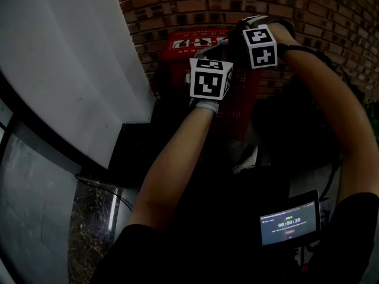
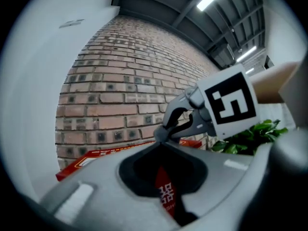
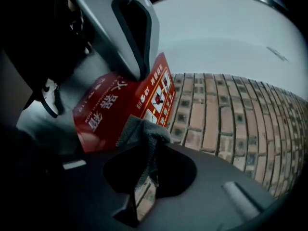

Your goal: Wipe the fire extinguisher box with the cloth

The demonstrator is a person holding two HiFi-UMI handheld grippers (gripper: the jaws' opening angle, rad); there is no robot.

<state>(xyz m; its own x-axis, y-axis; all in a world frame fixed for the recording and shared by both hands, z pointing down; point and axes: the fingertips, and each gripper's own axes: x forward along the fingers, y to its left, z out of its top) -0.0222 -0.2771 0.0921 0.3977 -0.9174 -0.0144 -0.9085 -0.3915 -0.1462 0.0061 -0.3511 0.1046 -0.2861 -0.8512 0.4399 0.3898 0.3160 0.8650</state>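
Fire extinguisher box [image 1: 177, 42], red, stands against the brick wall [image 1: 331, 10] at 12 o'clock in the head view. The right gripper [image 3: 148, 146] is clamped on a grey cloth [image 3: 144, 129] by the box's top edge. The left gripper [image 2: 161, 139], jaws together and empty, hovers at the right one's 8 o'clock.

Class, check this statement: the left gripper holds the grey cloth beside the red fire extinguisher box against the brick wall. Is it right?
Not quite: the right gripper holds the grey cloth, not the left. The right gripper view shows the cloth pinched in its jaws beside the red fire extinguisher box against the brick wall; the left gripper is shut on nothing.
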